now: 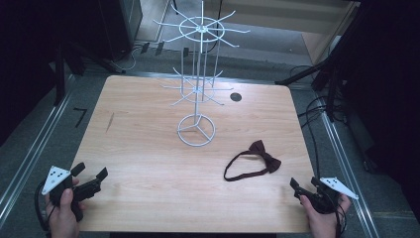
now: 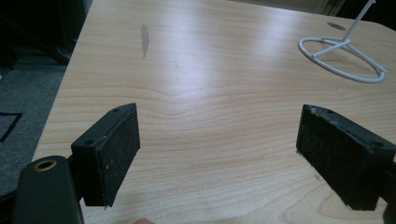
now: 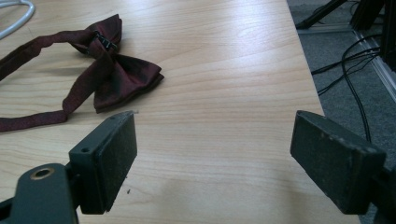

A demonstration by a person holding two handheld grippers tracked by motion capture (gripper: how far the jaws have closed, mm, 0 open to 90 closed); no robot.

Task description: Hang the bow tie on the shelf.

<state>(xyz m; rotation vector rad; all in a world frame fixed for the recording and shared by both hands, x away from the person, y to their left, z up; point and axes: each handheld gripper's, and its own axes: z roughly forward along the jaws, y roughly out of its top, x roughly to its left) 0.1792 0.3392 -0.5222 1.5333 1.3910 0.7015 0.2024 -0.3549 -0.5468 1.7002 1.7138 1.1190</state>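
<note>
A dark red bow tie (image 1: 270, 161) with a looped strap lies flat on the wooden table (image 1: 148, 163), right of centre. In the right gripper view the bow tie (image 3: 122, 79) lies ahead and to the left of the jaws. My right gripper (image 1: 303, 182) (image 3: 215, 158) rests near the table's front right corner, open, with only bare wood between its pads. At the front left corner my left gripper (image 1: 91, 171) (image 2: 219, 154) is open and holds nothing. A white wire display stand (image 1: 197, 130) (image 2: 346, 43) with two tiers of hooks stands at the table's middle back.
A round cable hole (image 1: 236, 97) sits in the table behind the stand, and a dark streak (image 1: 110, 121) marks the wood at the left. Black cables (image 1: 317, 114) run over the grey floor to the right. Dark stand legs rise at both back corners.
</note>
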